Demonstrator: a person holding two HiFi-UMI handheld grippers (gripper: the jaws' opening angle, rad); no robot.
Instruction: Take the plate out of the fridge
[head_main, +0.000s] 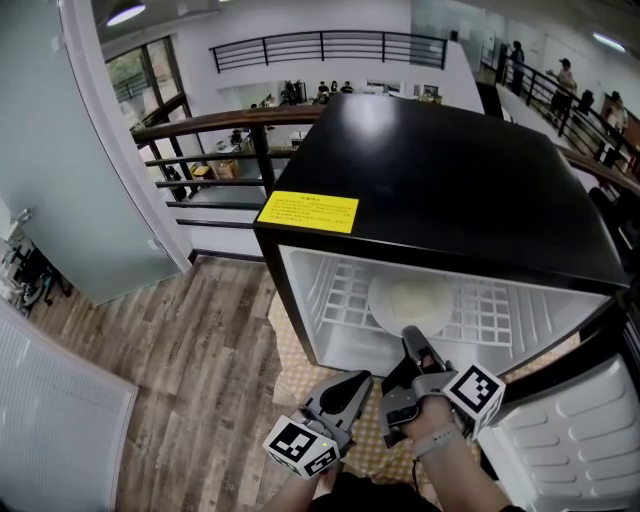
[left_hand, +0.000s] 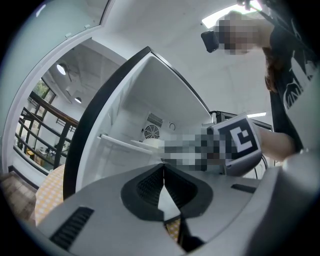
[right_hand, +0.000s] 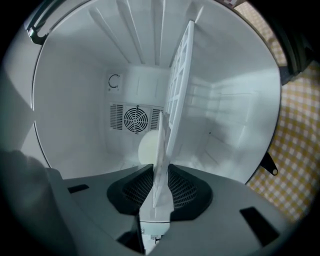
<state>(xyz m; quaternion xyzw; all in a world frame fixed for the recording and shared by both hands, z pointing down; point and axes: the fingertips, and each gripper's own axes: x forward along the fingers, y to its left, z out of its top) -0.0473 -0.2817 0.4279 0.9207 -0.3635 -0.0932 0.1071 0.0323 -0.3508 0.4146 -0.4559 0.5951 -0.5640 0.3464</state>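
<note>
A small black fridge (head_main: 430, 170) stands open, and a pale round plate (head_main: 412, 300) lies on its white wire shelf (head_main: 490, 312). My right gripper (head_main: 410, 337) reaches into the opening and is shut on the plate's near rim. In the right gripper view the plate (right_hand: 159, 160) runs edge-on between the closed-in jaws of that gripper (right_hand: 159, 172), beside the shelf grid (right_hand: 180, 85). My left gripper (head_main: 356, 382) hangs lower left, outside the fridge, shut and empty. The left gripper (left_hand: 163, 172) faces the fridge interior (left_hand: 150, 112) from the side.
The fridge door (head_main: 575, 420) swings open at the lower right. A yellow checked mat (head_main: 300, 372) lies under the fridge on wood flooring. A dark railing (head_main: 220, 125) runs behind. A fan vent (right_hand: 134, 119) is on the fridge's back wall. A person's body (left_hand: 292, 75) fills the left gripper view's right side.
</note>
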